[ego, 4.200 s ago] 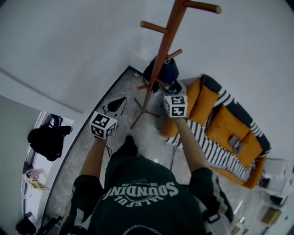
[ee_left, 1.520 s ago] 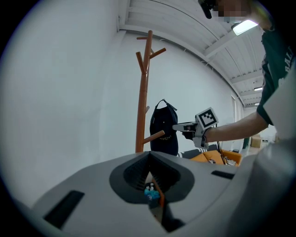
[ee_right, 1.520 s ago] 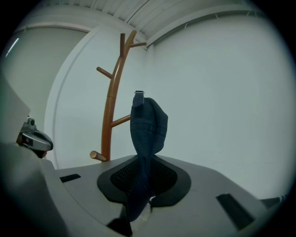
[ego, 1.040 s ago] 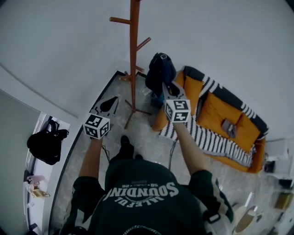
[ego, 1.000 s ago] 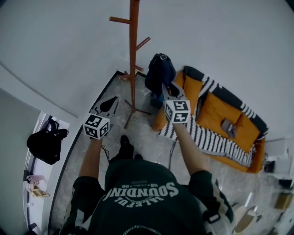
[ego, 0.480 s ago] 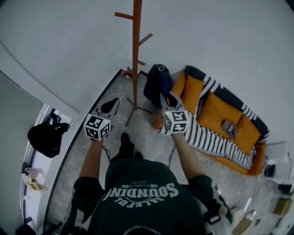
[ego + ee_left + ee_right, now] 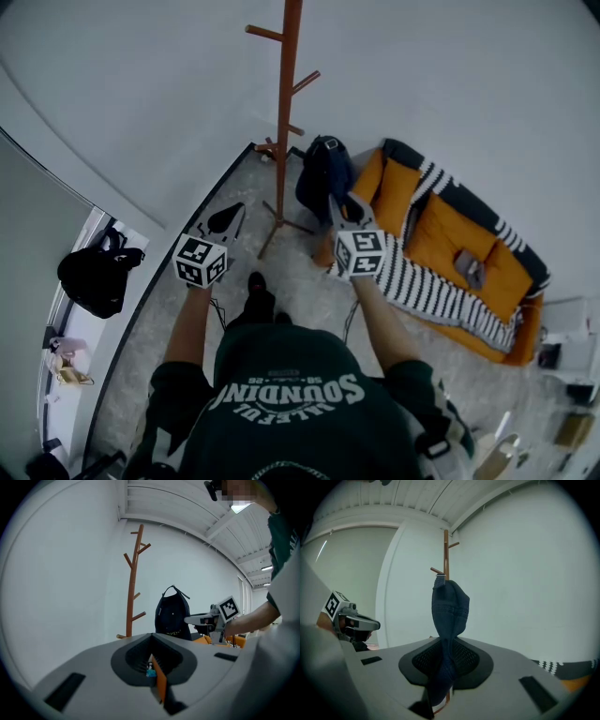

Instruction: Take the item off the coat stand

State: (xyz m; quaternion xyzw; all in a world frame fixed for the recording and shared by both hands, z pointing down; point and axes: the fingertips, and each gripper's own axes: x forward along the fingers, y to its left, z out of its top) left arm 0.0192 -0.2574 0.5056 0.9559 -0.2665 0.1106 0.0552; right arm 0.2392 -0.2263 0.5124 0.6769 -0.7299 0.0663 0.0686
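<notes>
Fabric item [image 7: 449, 613] hides right hand-held gripper [image 7: 440, 693] jaws.

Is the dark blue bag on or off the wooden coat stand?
Off: the dark blue bag hangs pinched in the right gripper, apart from the wooden coat stand.
</notes>
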